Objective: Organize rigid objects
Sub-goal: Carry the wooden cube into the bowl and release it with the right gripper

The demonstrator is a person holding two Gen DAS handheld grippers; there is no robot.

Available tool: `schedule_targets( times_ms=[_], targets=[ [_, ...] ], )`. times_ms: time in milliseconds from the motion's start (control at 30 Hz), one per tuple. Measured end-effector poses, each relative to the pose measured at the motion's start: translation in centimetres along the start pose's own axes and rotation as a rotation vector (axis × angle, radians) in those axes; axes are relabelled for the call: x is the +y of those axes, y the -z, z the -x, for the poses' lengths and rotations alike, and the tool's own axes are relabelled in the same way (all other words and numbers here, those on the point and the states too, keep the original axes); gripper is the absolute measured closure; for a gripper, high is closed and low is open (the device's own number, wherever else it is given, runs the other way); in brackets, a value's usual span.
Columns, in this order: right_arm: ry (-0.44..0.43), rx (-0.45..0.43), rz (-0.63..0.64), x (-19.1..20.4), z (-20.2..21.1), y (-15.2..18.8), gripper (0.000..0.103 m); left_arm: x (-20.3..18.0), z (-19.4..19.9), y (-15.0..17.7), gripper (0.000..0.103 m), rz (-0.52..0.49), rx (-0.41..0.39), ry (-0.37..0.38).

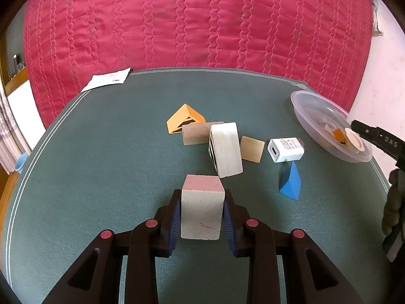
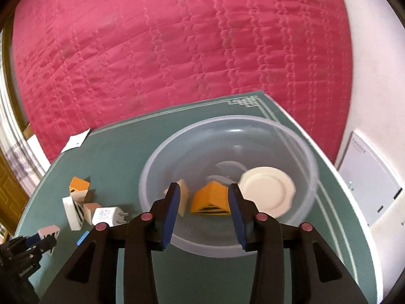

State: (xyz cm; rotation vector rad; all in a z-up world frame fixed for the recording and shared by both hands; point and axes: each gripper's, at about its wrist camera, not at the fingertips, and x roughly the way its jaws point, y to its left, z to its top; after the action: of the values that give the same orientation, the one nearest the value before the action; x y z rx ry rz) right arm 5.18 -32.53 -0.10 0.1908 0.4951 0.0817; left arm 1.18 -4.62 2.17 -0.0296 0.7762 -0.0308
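My left gripper [image 1: 202, 210] is shut on a pale wooden block with a pink top [image 1: 202, 207], low over the green mat [image 1: 101, 177]. Beyond it lie a white block [image 1: 226, 149], a brown block [image 1: 197, 133], an orange prism [image 1: 184, 117], a tan tile [image 1: 251, 149], a white charger [image 1: 286, 150] and a blue pyramid [image 1: 291, 181]. My right gripper [image 2: 204, 202] is open and empty above the clear plastic bowl [image 2: 157, 167], which holds an orange prism [image 2: 210, 200], a tan piece [image 2: 183, 197] and a white round lid [image 2: 268, 190].
A red quilted bed [image 1: 189, 20] lies behind the mat. A white paper [image 1: 108, 81] lies at the mat's far left corner. The bowl [image 1: 303, 106] stands at the mat's right edge. A white device [image 2: 367, 182] lies right of the mat.
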Motion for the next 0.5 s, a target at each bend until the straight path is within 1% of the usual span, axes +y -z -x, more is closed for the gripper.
schedule_targets(
  times_ms=[200, 333, 500],
  targets=[
    [0.097, -0.038, -0.025, -0.9, 1.0, 0.6, 0.062, -0.8, 0.0, -0.6, 0.071, -0.015, 0.009, 0.012],
    [0.140, -0.054, -0.054, -1.5, 1.3, 0.8, 0.062, -1.7, 0.1, -1.3, 0.071, -0.028, 0.007, 0.024],
    [0.176, -0.058, -0.090, -2.3, 1.4, 1.1, 0.062, -3.7, 0.3, -2.7, 0.071, -0.058, -0.015, 0.049]
  ],
)
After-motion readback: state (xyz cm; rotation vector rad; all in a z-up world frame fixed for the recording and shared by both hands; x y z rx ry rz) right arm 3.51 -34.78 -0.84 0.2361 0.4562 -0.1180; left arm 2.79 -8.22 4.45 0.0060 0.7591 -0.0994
